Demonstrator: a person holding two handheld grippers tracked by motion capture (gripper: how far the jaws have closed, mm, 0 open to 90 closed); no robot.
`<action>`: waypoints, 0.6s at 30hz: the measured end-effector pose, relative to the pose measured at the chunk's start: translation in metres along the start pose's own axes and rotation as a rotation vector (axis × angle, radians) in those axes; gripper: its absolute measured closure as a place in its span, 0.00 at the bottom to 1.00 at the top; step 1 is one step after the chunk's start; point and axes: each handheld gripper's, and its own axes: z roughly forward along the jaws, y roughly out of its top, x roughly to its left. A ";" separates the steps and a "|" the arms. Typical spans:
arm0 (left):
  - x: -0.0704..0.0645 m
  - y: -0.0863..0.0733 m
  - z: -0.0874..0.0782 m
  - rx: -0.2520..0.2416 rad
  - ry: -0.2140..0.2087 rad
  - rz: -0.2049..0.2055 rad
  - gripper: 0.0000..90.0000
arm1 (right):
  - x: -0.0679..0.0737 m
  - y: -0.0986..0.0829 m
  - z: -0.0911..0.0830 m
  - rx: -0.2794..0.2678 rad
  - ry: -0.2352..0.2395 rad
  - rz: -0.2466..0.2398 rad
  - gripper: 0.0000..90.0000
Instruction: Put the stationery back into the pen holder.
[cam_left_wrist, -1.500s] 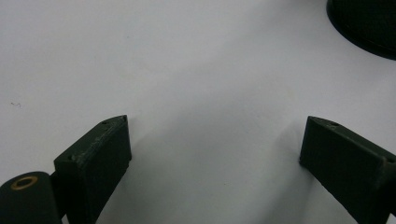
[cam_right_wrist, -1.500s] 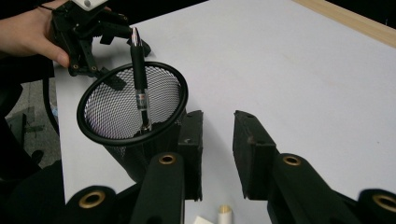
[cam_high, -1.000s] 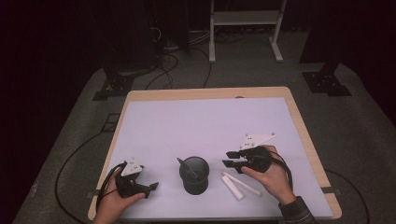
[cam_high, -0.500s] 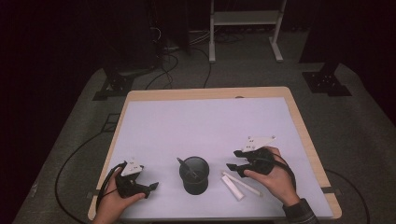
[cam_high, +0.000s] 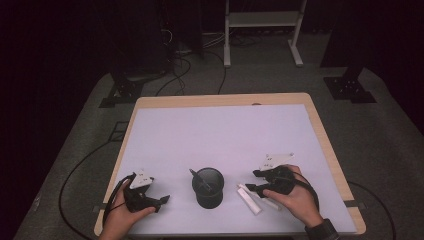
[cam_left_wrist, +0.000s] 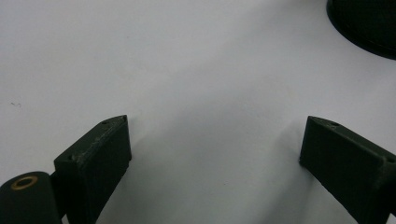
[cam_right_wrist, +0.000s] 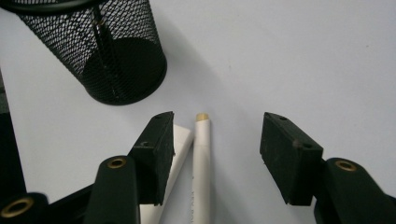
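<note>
Mesh cup (cam_high: 208, 187) on bench (cam_high: 220, 130), near front edge, midway between my two grippers. Pen (cam_high: 200, 180) in cup, leaning left. Two white sticks (cam_high: 251, 199) flat on bench just right of cup, side by side. My right gripper (cam_high: 254, 181) over sticks' far ends, one stick (cam_right_wrist: 201, 158) between jaws. My left gripper (cam_high: 162, 200) well left of cup, bare bench between jaws.

Between my right gripper (cam_right_wrist: 215, 154) fingers (cam_right_wrist: 156, 149) lies a white pen (cam_right_wrist: 201, 163), smooth and matt, plastic by the look, with a dull tan tip. A second white pen (cam_right_wrist: 175, 154) of the same finish sits half under my left-hand finger. Beyond the fingertips I see a black wire-mesh metal cup (cam_right_wrist: 109, 51), matt. The fingers themselves look like matt black plastic with brass-coloured rivets. The table (cam_high: 225, 135) is smooth, matt pale sheet, edged in light wood.
</note>
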 end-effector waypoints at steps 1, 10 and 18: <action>0.000 0.000 0.000 0.000 0.000 0.000 0.09 | 0.001 -0.001 0.000 0.002 0.001 -0.002 0.49; 0.000 0.000 0.000 0.001 0.000 0.000 0.09 | 0.008 -0.008 0.007 0.029 0.021 -0.004 0.52; 0.000 0.000 0.000 0.001 0.000 0.000 0.09 | 0.017 -0.009 0.013 0.051 0.044 -0.011 0.57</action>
